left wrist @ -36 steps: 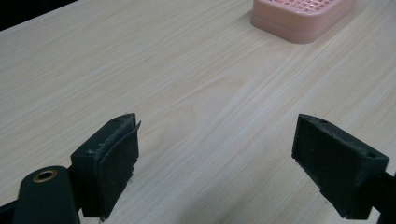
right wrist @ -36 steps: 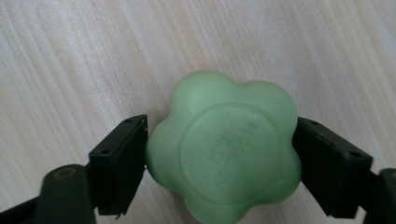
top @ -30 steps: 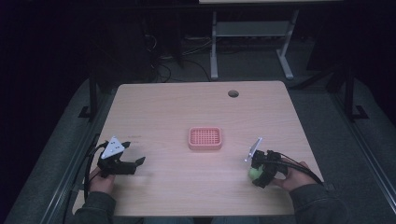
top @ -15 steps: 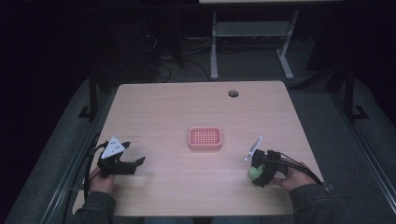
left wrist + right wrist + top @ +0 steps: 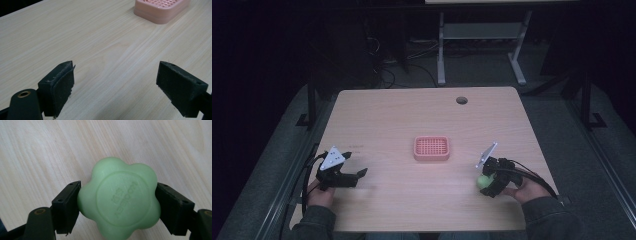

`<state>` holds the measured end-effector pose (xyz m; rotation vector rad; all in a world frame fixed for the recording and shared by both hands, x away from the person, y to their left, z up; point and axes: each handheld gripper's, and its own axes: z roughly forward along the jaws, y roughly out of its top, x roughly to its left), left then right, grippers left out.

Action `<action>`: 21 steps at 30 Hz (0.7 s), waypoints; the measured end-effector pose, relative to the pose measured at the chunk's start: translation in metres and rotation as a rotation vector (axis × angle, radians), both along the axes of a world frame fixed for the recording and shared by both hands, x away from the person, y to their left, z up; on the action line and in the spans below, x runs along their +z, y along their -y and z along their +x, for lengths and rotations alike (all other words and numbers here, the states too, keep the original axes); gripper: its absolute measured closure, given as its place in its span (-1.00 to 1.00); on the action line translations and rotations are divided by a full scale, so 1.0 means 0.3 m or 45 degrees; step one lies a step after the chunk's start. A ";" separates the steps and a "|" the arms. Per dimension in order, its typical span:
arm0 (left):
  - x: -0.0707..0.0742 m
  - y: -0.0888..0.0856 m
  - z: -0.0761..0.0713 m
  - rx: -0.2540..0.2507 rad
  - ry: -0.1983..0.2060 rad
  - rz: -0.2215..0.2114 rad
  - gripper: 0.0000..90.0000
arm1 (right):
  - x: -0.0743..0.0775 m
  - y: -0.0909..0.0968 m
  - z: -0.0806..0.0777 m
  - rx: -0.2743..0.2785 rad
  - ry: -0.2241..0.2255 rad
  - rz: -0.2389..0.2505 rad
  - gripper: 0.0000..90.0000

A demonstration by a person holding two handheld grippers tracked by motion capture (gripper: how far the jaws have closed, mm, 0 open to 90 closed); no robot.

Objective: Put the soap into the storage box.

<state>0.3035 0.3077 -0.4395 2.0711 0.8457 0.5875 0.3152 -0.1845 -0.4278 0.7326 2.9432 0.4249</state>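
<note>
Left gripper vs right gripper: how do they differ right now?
The left gripper has its jaws spread wide with nothing between them; the right gripper is clamped on a pale green flower-shaped soap. The left sits at the light wooden table's near-left, the right at its near-right. Both are black, hand-held and low over the table.

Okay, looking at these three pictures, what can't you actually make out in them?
- Green flower-shaped soap, right gripper view: raised lettering too faint to read; its lower edge is cut off by the frame, its sides covered by the jaws.
- Pink tray, left gripper view: far part cut off by the top edge.
- Right gripper, high view: jaws too small and dark to tell apart.
</note>
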 end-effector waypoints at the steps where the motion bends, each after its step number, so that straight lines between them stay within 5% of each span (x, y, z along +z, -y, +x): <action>1: 0.000 0.000 0.000 0.002 0.000 -0.005 -0.68 | 0.000 0.000 0.000 0.000 0.000 0.000 -0.44; 21: 0.002 -0.004 0.000 0.009 -0.002 -0.013 -0.68 | 0.082 -0.096 0.088 0.031 0.048 0.085 -0.44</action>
